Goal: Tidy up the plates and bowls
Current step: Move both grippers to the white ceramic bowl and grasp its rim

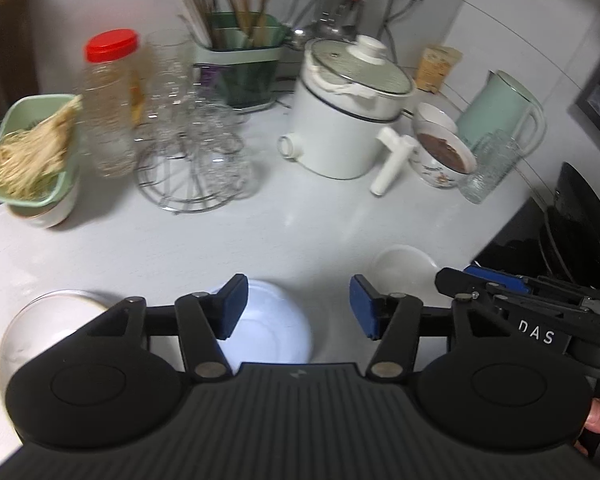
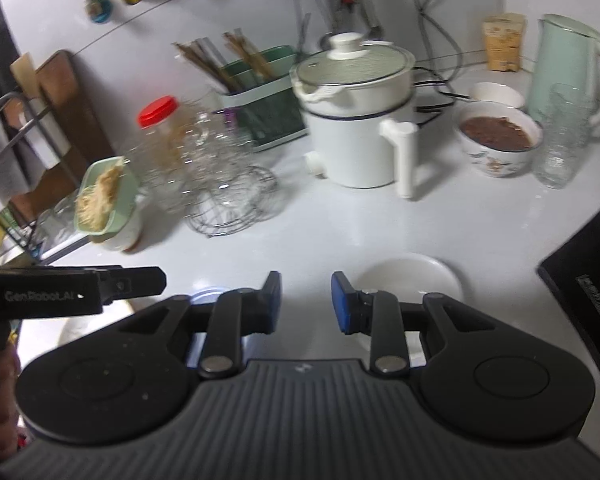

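Left hand-held gripper (image 1: 294, 306) spread wide, empty, over pale blue bowl (image 1: 272, 328); metal bowl (image 1: 56, 320) to its left. Right hand-held gripper (image 2: 306, 302) parted, empty; white bowl (image 2: 410, 280) just ahead-right on counter (image 2: 320, 228).

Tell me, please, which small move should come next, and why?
Probably the right gripper should ease forward and to its right toward the near rim of the empty white round bowl. Both grippers are open and hold nothing, and that bowl sits just ahead of the right fingers on the white countertop. The left gripper hovers beside the pale blue bowl.
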A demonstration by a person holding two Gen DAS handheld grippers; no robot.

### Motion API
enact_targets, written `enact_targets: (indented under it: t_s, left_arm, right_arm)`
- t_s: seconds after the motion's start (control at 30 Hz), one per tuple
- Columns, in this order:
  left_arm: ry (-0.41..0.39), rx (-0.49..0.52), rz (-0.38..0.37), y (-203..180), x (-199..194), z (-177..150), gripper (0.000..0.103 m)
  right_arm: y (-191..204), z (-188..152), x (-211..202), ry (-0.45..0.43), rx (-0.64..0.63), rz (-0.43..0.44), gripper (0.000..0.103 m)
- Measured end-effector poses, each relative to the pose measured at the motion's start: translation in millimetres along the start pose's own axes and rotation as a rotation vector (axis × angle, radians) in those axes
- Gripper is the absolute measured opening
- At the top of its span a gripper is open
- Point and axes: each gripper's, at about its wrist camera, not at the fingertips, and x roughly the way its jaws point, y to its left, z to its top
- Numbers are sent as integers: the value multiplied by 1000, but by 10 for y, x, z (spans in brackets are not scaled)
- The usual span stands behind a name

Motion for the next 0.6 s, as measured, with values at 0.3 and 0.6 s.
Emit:
enact_targets:
  t_s: [0.3, 0.6]
  left_arm:
    - [43, 56, -39, -255, 371, 6, 74]
    - [65, 94, -104, -397, 762, 192, 75]
  right_arm:
    - [-374, -82, 61, -17, 65, -107, 76]
    - [-657, -7, 228, -48, 90, -161, 76]
